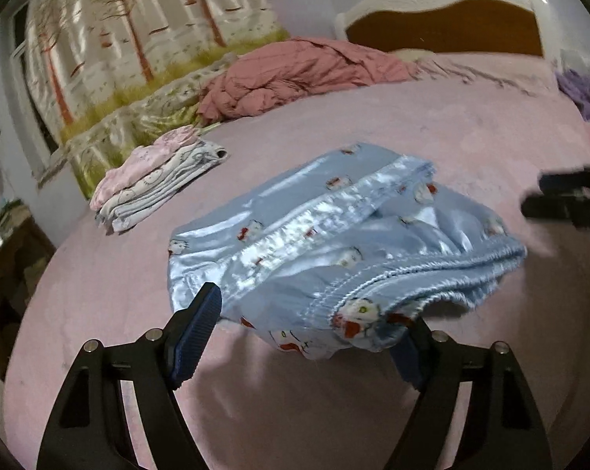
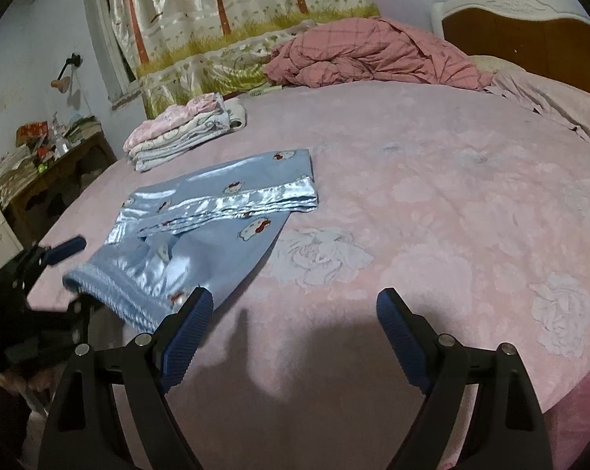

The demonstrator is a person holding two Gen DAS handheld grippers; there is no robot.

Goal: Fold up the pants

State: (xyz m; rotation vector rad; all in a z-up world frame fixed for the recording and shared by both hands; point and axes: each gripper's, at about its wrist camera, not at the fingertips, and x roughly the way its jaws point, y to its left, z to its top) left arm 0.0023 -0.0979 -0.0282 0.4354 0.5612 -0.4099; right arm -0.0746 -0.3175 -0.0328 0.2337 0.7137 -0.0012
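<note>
Left hand-held gripper (image 1: 308, 309) reached low over the pink bed (image 1: 451, 137), its jaws standing wide. The gathered waistband of the blue satin pants (image 1: 314, 227) filled the gap between them. The cloth draped over and hid the right fingertip and met the tip of the other finger. Whether the pads actually pinched it I could not tell. Pant legs lay folded over toward the far side. A stack of folded clothes (image 1: 154, 184) sat beyond to the left, and a rumpled red quilt (image 1: 295, 74) was near the headboard.

From the right wrist, the right hand-held gripper (image 2: 295, 301) hung released and empty over bare bedspread, its left finger just beside the pants (image 2: 216, 215). The waistband end looked raised at the left hand-held gripper (image 2: 75, 274). A cluttered bench (image 2: 60, 164) stood by the wall.
</note>
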